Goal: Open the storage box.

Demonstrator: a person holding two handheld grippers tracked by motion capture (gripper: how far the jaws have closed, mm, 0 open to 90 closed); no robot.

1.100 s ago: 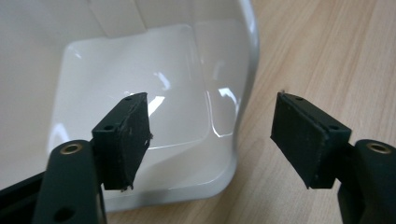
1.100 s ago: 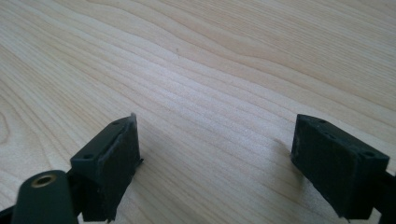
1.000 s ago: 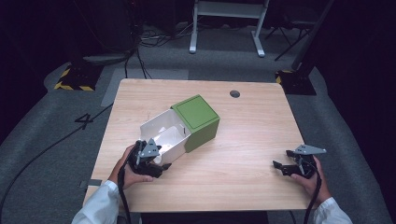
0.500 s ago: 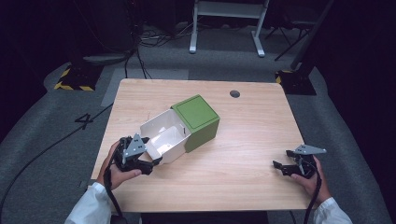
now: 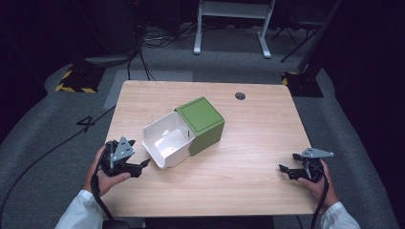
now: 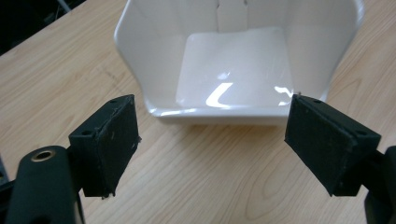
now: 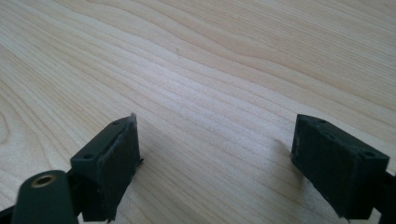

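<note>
As seen from the high view, a wooden table carries one item near centre-left: a green box lying w/ a white inner drawer pulled out toward the person's left. Box top is flat, green, w/ a faint inset border; drawer is glossy white plastic, open-topped, rounded corners. Left gripper sits just beside the drawer's near end, not touching, held in the left hand. Right gripper is well apart, near the table's right front, held in the right hand. A dark round grommet sits toward the table's far edge. Jaw gaps too small to judge here.

Left gripper view: left gripper jaws spread wide, nothing between them. Drawer directly ahead, mouth facing the camera; interior bare, bright glare on its floor, a narrow raised rib on the back wall. Detail not legible from above. Green box not distinguishable.

Right gripper view: right gripper jaws likewise wide apart, holding nothing. Bare wood grain of the table ahead and below.
</note>
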